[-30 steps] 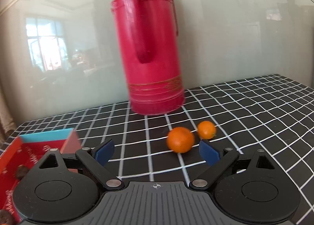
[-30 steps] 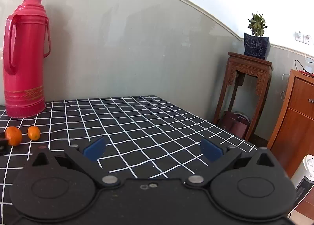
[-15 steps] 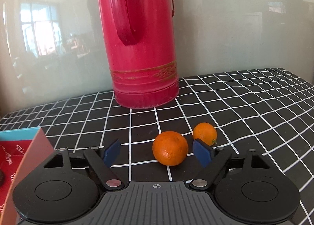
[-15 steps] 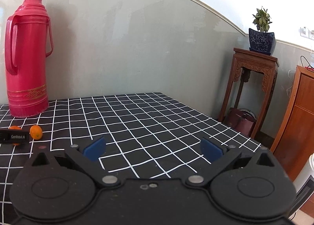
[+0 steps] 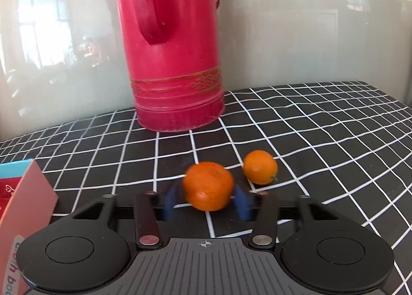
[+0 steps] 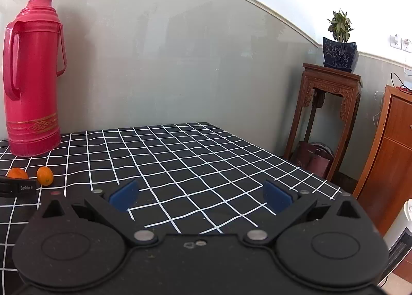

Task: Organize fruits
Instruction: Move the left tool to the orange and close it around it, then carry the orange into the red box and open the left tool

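The bench (image 5: 334, 125) wears a black cloth with a white grid and stands against a pale wall. A tall red flask (image 5: 172, 45) stands upright at the back. At the left edge of the left wrist view a red box (image 5: 23, 192) shows one corner.

The left gripper (image 5: 206, 197) is over the near part of the bench with the big orange (image 5: 208, 185) between its blue fingers (image 5: 170, 202). The fingers are closing and sit right at the fruit's flanks; the picture is blurred there, but they look to be pinching it. The small orange (image 5: 260, 170) lies just beside it to the right, apart from it and close to the right finger. The right gripper (image 6: 200, 197) hovers over bare cloth well to the right, fingers spread wide and empty.

The step in hand looks like the grasp. To do it well, I would keep the pads on the widest part of the fruit, squeeze only until it stops rolling, and lift straight up so the right finger does not nudge the small orange away.

The big orange is nearly round, slightly squat, so it has no real long axis; its stem end cannot be made out. The small orange's green stem nub points down and right.
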Demonstrator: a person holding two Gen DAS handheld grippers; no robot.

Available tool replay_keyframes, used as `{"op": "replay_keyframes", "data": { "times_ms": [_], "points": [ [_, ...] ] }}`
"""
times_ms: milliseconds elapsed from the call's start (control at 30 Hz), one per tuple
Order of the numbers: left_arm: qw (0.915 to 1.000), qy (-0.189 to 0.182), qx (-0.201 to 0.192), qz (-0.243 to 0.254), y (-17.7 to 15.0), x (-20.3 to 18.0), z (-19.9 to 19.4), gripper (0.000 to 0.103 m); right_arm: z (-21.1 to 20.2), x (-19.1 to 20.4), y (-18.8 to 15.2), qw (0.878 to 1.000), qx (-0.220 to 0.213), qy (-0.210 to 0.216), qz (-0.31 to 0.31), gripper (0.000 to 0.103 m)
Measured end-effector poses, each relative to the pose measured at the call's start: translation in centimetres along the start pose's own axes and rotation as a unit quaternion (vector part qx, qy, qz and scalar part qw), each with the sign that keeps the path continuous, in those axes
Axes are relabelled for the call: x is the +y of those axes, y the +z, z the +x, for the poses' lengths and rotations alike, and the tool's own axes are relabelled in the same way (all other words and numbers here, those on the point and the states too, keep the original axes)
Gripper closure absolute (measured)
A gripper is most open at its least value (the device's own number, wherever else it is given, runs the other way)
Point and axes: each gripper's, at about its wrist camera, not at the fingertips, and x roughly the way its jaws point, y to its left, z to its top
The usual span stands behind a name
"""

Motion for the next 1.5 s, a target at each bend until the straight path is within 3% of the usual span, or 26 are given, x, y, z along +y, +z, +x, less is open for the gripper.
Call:
{"op": "replay_keyframes", "data": {
  "times_ms": [500, 800, 1000, 1167, 1500],
  "points": [
    [0.9999, 0.0, -0.007, -0.014, -0.3, 0.5, -0.9, 0.062, -0.5, 0.3, 0.2, 1.0, -0.007, 0.012, -0.004, 0.006],
    [0.9988, 0.024, -0.033, -0.026, -0.3, 2.7, -5.1, 0.062, -1.3, 1.5, 0.2, 0.999, -0.01, 0.032, -0.014, 0.006],
    [0.995, 0.071, -0.057, -0.04, -0.9, 6.5, -9.4, 0.062, -2.5, 3.0, -0.1, 0.998, -0.018, 0.052, -0.031, 0.006],
    [0.9877, 0.133, -0.064, -0.053, -2.1, 10.9, -11.9, 0.062, -3.4, 4.3, -0.2, 0.996, -0.023, 0.069, -0.042, 0.006],
    [0.9706, 0.211, -0.008, -0.115, -5.3, 18.8, -12.6, 0.062, -4.7, 7.4, -0.3, 0.992, -0.026, 0.103, -0.069, 0.006]
  ]
}}
